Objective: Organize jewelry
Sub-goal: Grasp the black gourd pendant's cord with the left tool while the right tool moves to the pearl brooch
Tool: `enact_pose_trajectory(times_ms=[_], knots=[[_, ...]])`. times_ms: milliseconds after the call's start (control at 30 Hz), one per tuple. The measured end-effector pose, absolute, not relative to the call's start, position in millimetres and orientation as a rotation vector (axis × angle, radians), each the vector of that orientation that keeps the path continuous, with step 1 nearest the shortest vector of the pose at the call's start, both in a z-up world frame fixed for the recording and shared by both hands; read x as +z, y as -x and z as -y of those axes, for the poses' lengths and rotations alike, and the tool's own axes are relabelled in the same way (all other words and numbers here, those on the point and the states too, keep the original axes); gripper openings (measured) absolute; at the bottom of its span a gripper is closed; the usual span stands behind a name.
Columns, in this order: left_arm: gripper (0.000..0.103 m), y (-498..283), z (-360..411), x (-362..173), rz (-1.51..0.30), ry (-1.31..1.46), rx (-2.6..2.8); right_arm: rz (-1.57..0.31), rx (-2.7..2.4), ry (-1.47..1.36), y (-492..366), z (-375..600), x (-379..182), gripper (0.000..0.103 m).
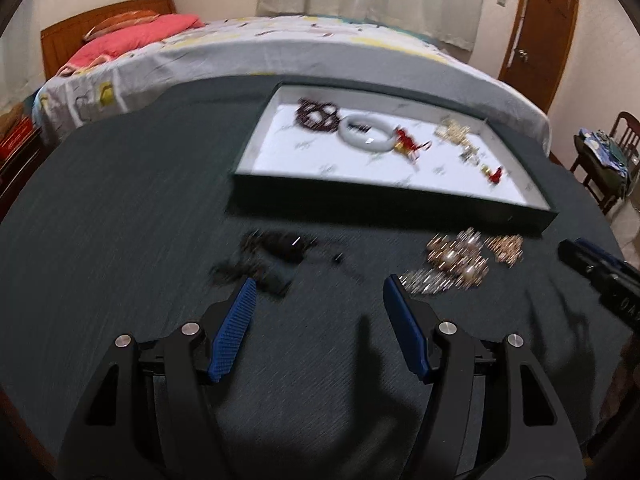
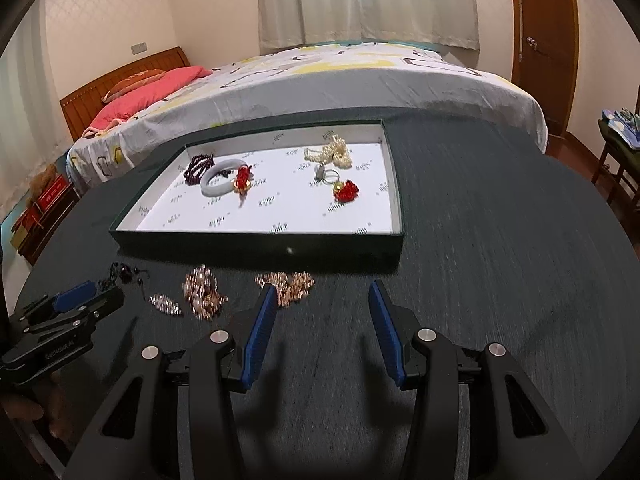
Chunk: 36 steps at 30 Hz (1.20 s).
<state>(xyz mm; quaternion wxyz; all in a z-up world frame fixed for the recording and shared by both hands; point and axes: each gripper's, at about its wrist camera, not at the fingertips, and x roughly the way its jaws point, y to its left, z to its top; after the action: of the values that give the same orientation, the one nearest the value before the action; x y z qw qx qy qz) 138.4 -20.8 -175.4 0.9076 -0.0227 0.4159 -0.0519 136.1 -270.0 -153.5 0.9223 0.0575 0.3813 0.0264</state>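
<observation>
A dark green tray with a white liner holds a dark bead bracelet, a pale bangle, red and gold pieces and a pearl strand. On the table in front of the tray lie black jewelry and gold, pearly pieces. My left gripper is open and empty, just short of them. My right gripper is open and empty, its left finger beside the gold pieces.
The table has a dark cloth. A bed with a pink pillow stands behind it. A wooden door and a chair are at the right. The left gripper also shows at the left of the right wrist view.
</observation>
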Motion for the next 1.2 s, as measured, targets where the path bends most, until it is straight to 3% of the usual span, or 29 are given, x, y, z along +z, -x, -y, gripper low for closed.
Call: enact_pose_trajectory(times_ms=[767,967,1200], knots=[[0.063,-165,-16,-188,-0.892,0.066,-0.006,-0.809,0.068,-0.113,-133,261,-165,0.047],[0.047,-168,-18,-187,-0.892,0.056,-0.008,-0.815,0.075,-0.111,-135,259,-167,0.047],[0.017,-167,-19,-187,-0.891,0.066,-0.034,-0.816,0.089,-0.102,-137,252,-166,0.047]])
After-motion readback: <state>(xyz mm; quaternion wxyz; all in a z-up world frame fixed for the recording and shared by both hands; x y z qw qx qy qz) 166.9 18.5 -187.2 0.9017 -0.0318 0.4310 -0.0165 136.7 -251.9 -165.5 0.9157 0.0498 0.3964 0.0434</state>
